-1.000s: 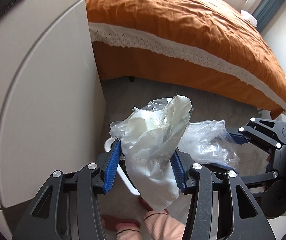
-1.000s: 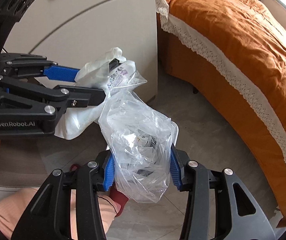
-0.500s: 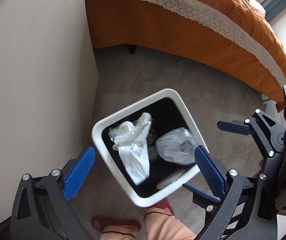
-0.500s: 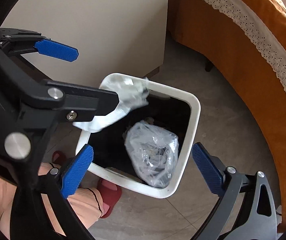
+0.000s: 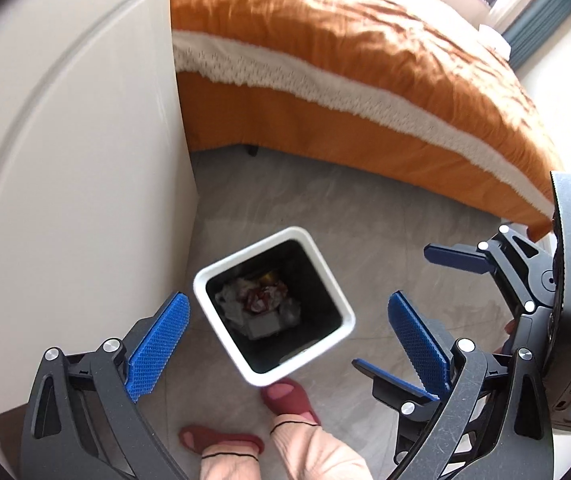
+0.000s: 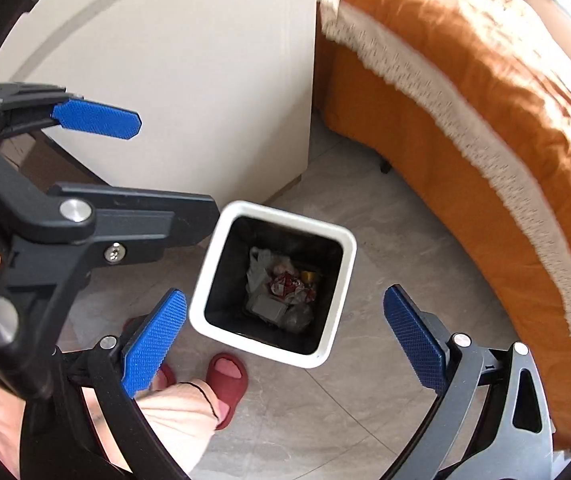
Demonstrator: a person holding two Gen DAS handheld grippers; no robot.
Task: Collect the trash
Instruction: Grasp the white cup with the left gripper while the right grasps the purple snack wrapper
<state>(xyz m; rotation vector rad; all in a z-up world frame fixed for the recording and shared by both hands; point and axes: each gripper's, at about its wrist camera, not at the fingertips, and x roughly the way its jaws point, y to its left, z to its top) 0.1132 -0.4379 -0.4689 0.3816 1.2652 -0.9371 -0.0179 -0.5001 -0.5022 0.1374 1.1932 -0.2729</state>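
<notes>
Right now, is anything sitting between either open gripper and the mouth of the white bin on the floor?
Nothing visible does. The left gripper and right gripper both hang open above the white bin, whose mouth is uncovered. The trash lies at the bottom, and the red slippers stand beside it.

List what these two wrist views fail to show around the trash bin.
- Trash bin base: both views look down into it, so its walls hide it.
- Trash at the bottom: left wrist view, dark and small, single pieces unclear.
- Bed far end: cut off by the frame edge.
- Slippers: partly behind a trouser leg and gripper fingers.
</notes>
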